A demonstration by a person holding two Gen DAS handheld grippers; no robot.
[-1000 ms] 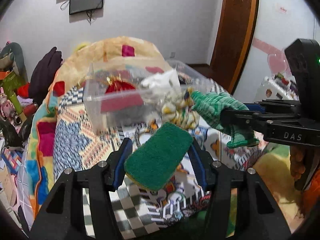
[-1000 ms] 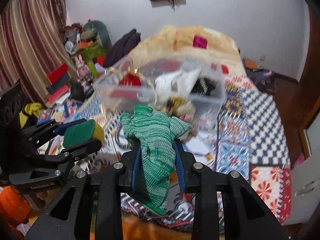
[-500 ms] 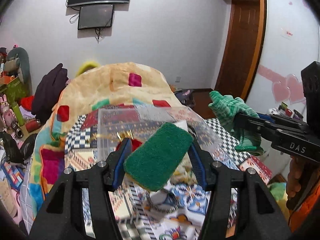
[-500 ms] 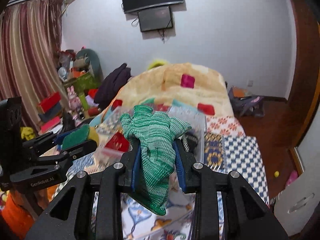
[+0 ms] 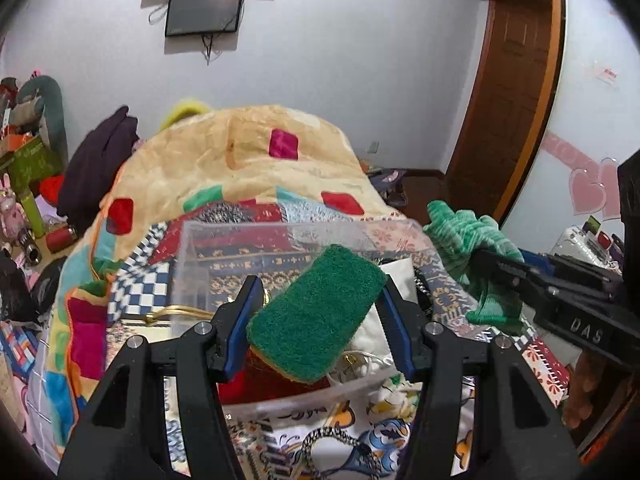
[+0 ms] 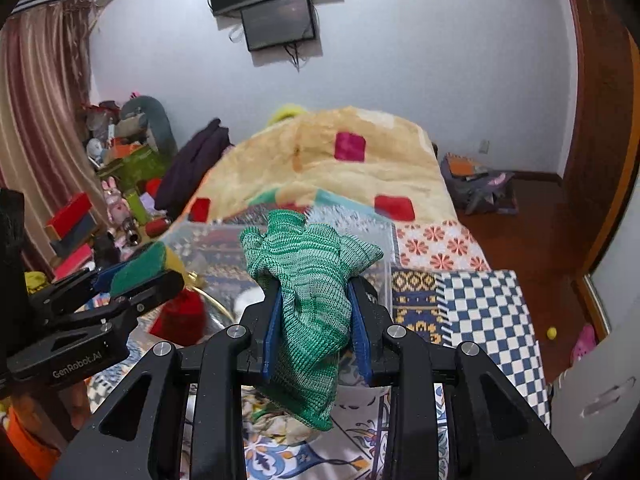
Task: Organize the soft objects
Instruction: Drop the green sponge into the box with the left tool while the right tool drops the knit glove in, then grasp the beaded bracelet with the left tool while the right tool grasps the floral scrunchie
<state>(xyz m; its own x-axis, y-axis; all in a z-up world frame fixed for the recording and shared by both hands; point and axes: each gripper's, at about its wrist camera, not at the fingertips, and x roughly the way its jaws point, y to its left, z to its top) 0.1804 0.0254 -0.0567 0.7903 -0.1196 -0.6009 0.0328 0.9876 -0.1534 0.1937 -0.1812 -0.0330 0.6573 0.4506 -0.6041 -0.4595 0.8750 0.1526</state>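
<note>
In the left wrist view the left gripper [image 5: 316, 312] fills the lower centre of the frame, its fingers [image 5: 240, 320] clamped on a green sponge [image 5: 316, 312] that sits tilted between the blue pads, with a yellow layer showing along its lower edge. Just behind and below the sponge stands a clear plastic bin [image 5: 240, 236] on a patterned bedspread [image 5: 132, 280]; inside it lie something red [image 5: 232, 384] at the lower left and a white soft thing [image 5: 376, 332] toward the right, though the bin wall blurs them too much to say what they are. At the right edge of the same frame the right gripper [image 5: 492, 260] reaches in from the side, holding a green knit glove [image 5: 464, 236] near the bin's right rim. In the right wrist view that gripper [image 6: 314, 320] is at lower centre, its fingers [image 6: 272, 320] pinched on the middle of the glove [image 6: 312, 280], whose finger ends bunch upward and whose cuff hangs below the pads. The bin [image 6: 384, 240] shows behind the glove, and the left gripper [image 6: 140, 276] with the sponge [image 6: 140, 268] comes in from the left of the frame. A folded beige blanket [image 6: 320, 160] with red and pink squares lies on the bed beyond the bin, and two dark screens [image 6: 276, 0] hang on the white wall at the top.
</note>
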